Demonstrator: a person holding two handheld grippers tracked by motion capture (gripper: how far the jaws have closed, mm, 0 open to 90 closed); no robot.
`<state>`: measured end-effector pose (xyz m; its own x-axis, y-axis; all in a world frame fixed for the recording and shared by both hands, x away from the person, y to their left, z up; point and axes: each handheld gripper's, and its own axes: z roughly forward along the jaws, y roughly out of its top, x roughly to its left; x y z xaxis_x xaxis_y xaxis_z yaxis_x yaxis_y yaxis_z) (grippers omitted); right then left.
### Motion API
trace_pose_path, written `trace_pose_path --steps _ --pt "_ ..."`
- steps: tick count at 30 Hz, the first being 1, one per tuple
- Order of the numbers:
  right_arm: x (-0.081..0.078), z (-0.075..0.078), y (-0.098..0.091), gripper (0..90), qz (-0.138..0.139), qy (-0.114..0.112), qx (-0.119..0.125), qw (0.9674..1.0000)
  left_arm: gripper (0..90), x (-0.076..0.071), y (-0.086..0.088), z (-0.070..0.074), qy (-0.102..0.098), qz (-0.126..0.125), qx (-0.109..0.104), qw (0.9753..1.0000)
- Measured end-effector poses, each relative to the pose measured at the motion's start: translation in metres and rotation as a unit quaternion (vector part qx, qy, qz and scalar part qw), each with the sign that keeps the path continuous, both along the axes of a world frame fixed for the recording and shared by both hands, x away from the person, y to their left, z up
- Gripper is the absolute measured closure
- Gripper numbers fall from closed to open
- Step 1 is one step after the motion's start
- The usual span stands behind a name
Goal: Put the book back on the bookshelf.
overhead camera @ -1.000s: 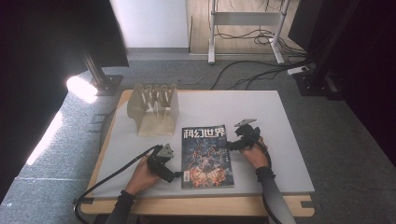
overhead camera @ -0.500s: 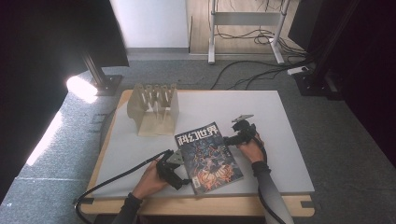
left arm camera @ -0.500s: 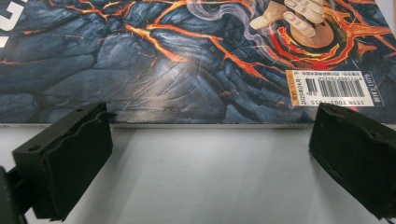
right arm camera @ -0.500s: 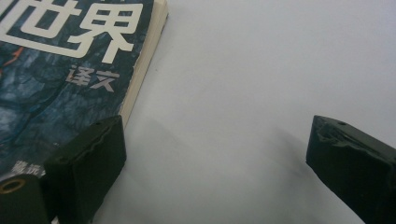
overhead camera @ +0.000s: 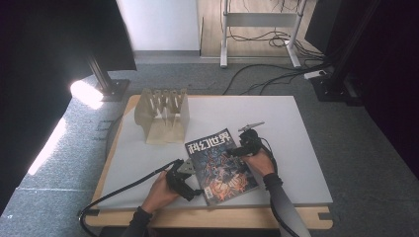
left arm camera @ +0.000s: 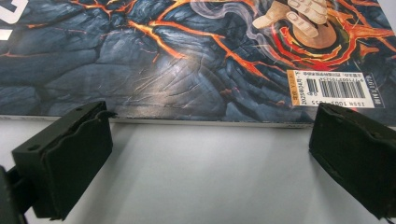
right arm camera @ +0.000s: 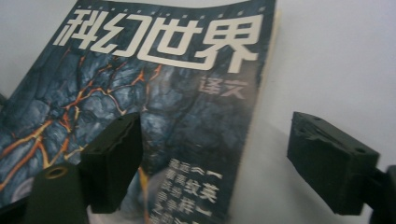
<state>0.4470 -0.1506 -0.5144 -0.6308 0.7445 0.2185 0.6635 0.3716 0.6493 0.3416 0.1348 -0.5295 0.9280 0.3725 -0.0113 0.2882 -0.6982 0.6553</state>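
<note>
Right gripper view: magazine (right arm camera: 154, 107) titled 科幻世界 lies between the right hand-held gripper's (right arm camera: 219, 172) spread, just-closing jaws, unpinched.

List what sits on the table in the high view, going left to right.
Wooden rack → left gripper → magazine → right gripper, whose jaws have just been closing, one over the magazine's cover and one past its edge.

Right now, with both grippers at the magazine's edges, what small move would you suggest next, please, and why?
Probably bring the right gripper lower so the magazine's right edge sits between its pads. Its jaws have just been closing, yet they stand apart, one over the cover, one over the table. The left gripper waits open at the opposite edge.
</note>
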Motion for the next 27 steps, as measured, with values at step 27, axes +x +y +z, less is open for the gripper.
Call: trace_pose_path --steps 27 --pt "0.007 0.008 0.01 49.0 0.032 0.047 0.031 0.9979 0.0 0.0 -0.001 0.0 -0.002 0.001 0.001 1.0"
